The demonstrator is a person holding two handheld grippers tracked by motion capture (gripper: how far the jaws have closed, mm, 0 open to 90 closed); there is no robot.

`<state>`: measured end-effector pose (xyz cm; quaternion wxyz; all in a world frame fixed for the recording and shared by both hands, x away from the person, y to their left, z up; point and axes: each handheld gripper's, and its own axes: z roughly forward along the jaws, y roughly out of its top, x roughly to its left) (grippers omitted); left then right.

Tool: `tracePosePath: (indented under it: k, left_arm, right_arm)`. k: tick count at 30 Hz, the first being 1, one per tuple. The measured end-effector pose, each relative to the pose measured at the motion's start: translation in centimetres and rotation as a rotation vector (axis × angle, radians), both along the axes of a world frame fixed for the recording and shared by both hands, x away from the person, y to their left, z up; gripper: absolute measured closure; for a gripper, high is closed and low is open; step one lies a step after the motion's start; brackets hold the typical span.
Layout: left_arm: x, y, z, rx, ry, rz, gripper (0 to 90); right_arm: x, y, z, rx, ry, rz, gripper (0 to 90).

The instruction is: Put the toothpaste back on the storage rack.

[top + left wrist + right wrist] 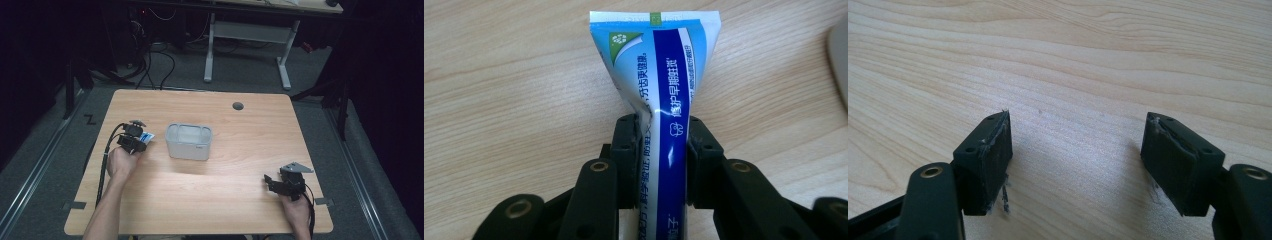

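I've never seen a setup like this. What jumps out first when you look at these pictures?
The blue and white toothpaste tube catches the eye first: the left gripper has its jaws pinched on it, near the left edge of the wooden table. Just right of it, mid-table, stands a translucent plastic bin. Near the front right corner, the right gripper has its jaws wide open with nothing between them.

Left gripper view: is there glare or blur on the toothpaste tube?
Left gripper view: the toothpaste tube is sharp, with a thin glare streak on its blue band between the pads. High view: dim, dark surroundings; the table is lit, and the tube is too small to judge.
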<state>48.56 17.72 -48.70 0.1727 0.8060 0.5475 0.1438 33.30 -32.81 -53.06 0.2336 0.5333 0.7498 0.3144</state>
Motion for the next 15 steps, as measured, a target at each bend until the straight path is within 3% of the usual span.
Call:
tracePosePath:
  k: [2, 8, 15]
  left_arm:
    - [-0.4, 0.1, 0.7, -0.022, -0.017, -0.008, 71.6]
    - [-1.0, 0.3, 1.7, -0.034, -0.042, -0.019, 72.0]
    - [-1.8, 0.8, 3.1, -0.105, -0.061, -0.033, 72.8]
  right_arm:
    - [0.0, 0.0, 0.0, 0.0, 0.0, 0.0, 28.7]
    - [0.0, 0.0, 0.0, 0.0, 0.0, 0.0, 28.7]
    - [0.0, 0.0, 0.0, 0.0, 0.0, 0.0, 28.7]
